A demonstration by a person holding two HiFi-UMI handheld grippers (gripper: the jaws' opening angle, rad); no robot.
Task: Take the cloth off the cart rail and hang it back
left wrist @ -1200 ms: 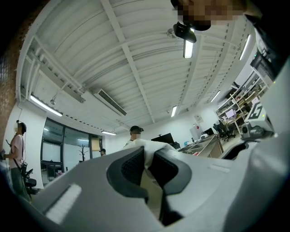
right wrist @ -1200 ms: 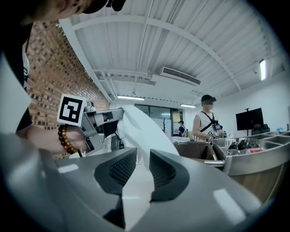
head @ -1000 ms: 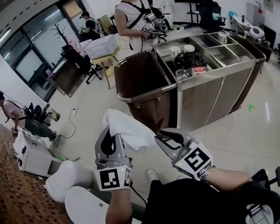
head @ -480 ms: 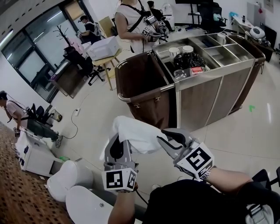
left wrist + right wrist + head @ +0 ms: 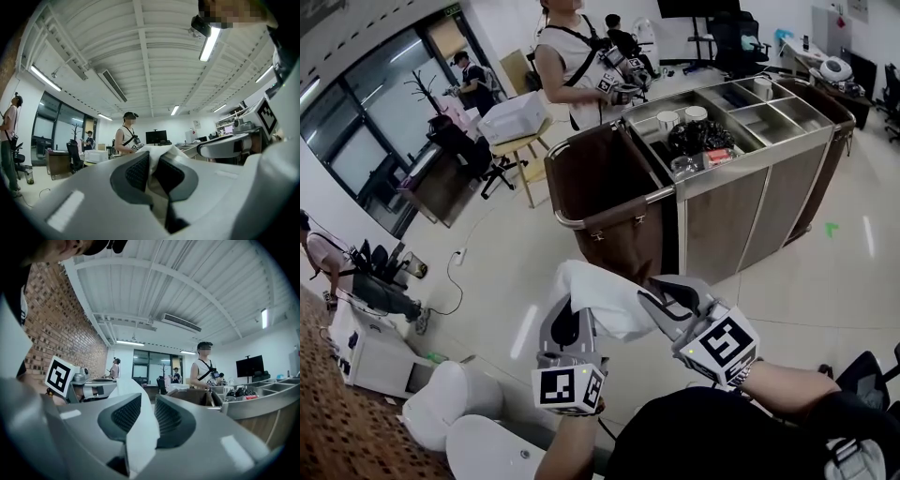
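Note:
A white cloth (image 5: pixel 600 298) is stretched in the air between my two grippers, well short of the cart. My left gripper (image 5: pixel 567 317) is shut on its left part, and folds of the cloth (image 5: pixel 161 152) bulge up between the dark pads. My right gripper (image 5: pixel 661 300) is shut on the cloth's right edge, where a strip of the cloth (image 5: pixel 139 427) hangs between the pads. The cart rail (image 5: pixel 614 206), a metal bar round the brown bag end of the cart (image 5: pixel 769 178), lies ahead and is bare.
The steel-topped cart carries cups (image 5: pixel 680 116), dark items and empty bins. A person (image 5: pixel 572 56) with grippers stands behind the cart. A stool with a white box (image 5: pixel 514 117), office chairs and desks stand at the left. White round seats (image 5: pixel 455 398) are near my feet.
Both grippers have shifted a little right and down with the cloth still held between them. The cart has drawn slightly nearer in the head view.

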